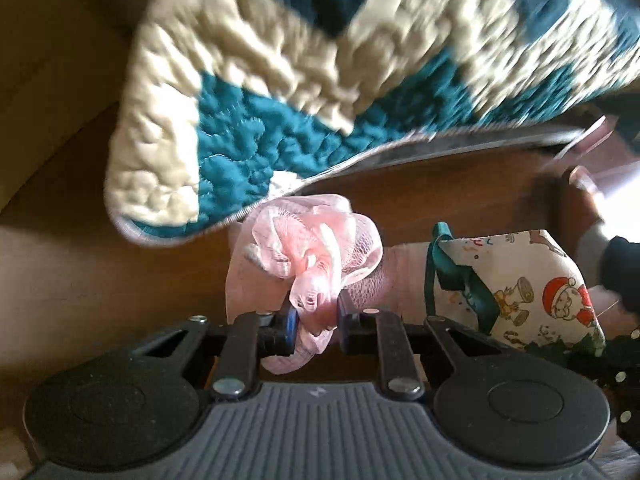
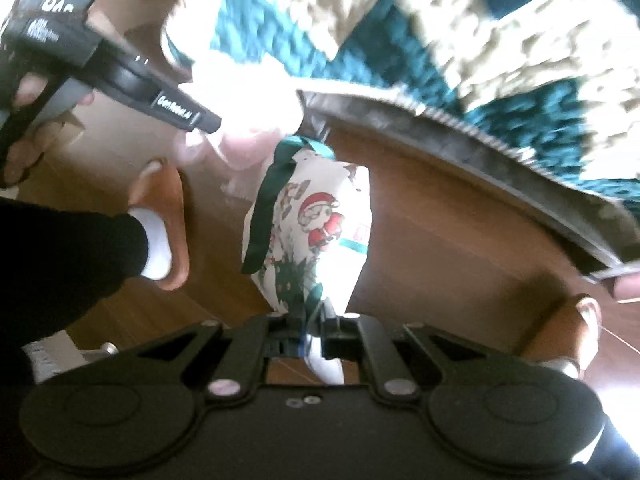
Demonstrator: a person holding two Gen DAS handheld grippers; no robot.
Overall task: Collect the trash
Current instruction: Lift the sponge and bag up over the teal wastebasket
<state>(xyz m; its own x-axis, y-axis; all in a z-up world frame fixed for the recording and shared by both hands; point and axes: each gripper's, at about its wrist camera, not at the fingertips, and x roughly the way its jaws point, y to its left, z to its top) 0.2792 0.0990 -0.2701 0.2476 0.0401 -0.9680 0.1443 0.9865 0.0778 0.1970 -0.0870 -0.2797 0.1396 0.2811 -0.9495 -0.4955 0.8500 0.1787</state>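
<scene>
My left gripper [image 1: 314, 320] is shut on a pink mesh bath puff [image 1: 308, 252] and holds it above the wooden floor. My right gripper [image 2: 314, 326] is shut on the edge of a white Christmas gift bag [image 2: 316, 232] with a Santa print and green ribbon handles; the bag hangs in front of it. The same bag shows at the right of the left wrist view [image 1: 532, 292]. The left gripper also shows at the upper left of the right wrist view [image 2: 200, 120], with the puff washed out by glare beside it.
A teal and cream quilted rug [image 1: 248, 120] lies on the wooden floor [image 1: 440, 196], its edge just beyond the puff; it also fills the upper right wrist view [image 2: 460, 40]. The person's feet in brown slippers [image 2: 168, 220] stand left and right of the bag.
</scene>
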